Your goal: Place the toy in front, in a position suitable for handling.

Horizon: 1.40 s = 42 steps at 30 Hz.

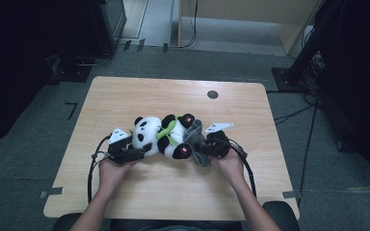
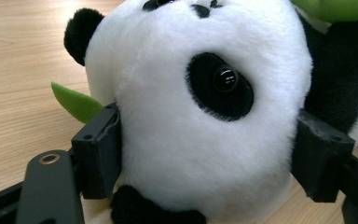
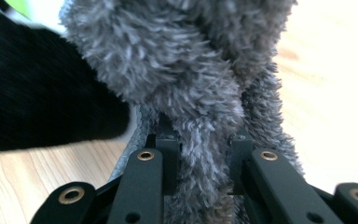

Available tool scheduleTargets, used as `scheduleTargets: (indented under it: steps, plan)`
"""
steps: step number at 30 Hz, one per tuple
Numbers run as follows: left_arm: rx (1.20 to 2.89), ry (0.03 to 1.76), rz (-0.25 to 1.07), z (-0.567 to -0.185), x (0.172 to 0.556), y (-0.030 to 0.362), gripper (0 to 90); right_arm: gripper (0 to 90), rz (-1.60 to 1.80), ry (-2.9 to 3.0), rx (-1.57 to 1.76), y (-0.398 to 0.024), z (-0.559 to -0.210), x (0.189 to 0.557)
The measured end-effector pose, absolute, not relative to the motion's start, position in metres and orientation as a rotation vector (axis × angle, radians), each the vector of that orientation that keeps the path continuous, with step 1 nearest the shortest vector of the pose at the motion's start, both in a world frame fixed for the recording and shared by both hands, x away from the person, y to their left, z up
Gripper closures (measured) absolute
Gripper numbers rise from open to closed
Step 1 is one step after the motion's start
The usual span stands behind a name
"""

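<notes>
Left gripper (image 2: pixel 205 158): jaws stand wide around the panda plush's (image 2: pixel 200 107) white head, pads against the fur on both sides. Right gripper (image 3: pixel 200 154): jaws nearly closed, pinching the grey fuzzy cloth (image 3: pixel 191 70) beside the panda's black limb. Both lie mid-table (image 1: pixel 125 96), bare wood all round to the edges; grey floor beyond.

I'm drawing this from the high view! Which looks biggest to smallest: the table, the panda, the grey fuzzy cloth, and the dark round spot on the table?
1. Table, biggest.
2. Panda.
3. Grey fuzzy cloth, smaller than the panda, though part lies hidden under the right gripper.
4. Dark round spot, tiniest.
</notes>
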<state>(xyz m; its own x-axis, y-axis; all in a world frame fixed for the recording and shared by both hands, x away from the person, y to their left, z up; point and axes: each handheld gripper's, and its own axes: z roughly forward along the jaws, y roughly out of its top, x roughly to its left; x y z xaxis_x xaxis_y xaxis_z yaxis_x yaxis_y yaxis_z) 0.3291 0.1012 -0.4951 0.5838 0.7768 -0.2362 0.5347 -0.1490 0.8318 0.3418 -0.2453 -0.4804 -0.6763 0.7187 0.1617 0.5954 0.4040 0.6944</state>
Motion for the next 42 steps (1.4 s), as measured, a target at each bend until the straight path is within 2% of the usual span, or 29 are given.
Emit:
scheduleTargets:
  steps: [5, 11, 19, 26, 34, 37, 40, 42]
  plan:
    - [1.832, 1.039, 0.306, -0.494, 0.33, 0.103, 17.4, 74.5, 1.094, 2.503, 1.209, -0.249, -0.481, 0.345]
    - [1.839, 1.006, 0.293, -0.494, 0.331, 0.105, 14.1, 74.8, 1.139, 2.453, 1.194, -0.254, -0.467, 0.341]
    - [1.852, 0.985, 0.303, -0.494, 0.33, 0.106, 13.3, 74.7, 1.261, 2.37, 1.099, -0.251, -0.416, 0.334]
    - [1.847, 0.988, 0.303, -0.494, 0.33, 0.106, 14.2, 74.5, 1.312, 2.451, 0.96, -0.21, -0.383, 0.337]
    - [1.839, 0.994, 0.291, -0.493, 0.33, 0.107, 16.3, 72.6, 1.2, 2.605, 0.835, -0.157, -0.388, 0.346]
    - [1.833, 0.997, 0.284, -0.493, 0.33, 0.107, 17.8, 67.4, 1.179, 2.618, 0.823, -0.148, -0.393, 0.35]
    - [1.828, 1.001, 0.28, -0.493, 0.331, 0.107, 20.2, 50.9, 1.187, 2.575, 0.787, -0.142, -0.397, 0.353]
    - [1.826, 1.004, 0.281, -0.493, 0.331, 0.108, 21.2, 50.4, 1.169, 2.553, 0.748, -0.137, -0.4, 0.355]
